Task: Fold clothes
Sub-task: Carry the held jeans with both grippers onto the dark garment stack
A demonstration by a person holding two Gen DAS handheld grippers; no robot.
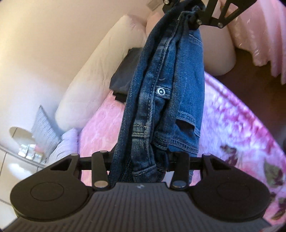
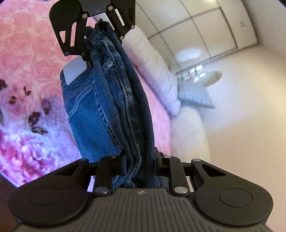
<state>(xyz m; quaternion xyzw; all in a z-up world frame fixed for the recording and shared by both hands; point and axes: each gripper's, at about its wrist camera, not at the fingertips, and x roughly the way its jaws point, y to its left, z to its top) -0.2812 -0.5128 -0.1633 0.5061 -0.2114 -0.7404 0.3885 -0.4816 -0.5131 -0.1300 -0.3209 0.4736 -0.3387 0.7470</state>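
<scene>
A pair of blue jeans, bunched into a thick folded band, hangs stretched between my two grippers above the bed. My left gripper is shut on one end of the band, with denim filling the gap between its jaws. In the left wrist view my right gripper holds the far end at the top edge. The right wrist view shows the same jeans, their white waist patch facing left. There my right gripper is shut on the near end, and my left gripper clamps the far one.
Below lies a pink floral blanket covering the bed. White pillows run along its head, with a dark folded garment beside them. A grey striped cushion and a glossy white wardrobe stand beyond. A pink curtain hangs at the right.
</scene>
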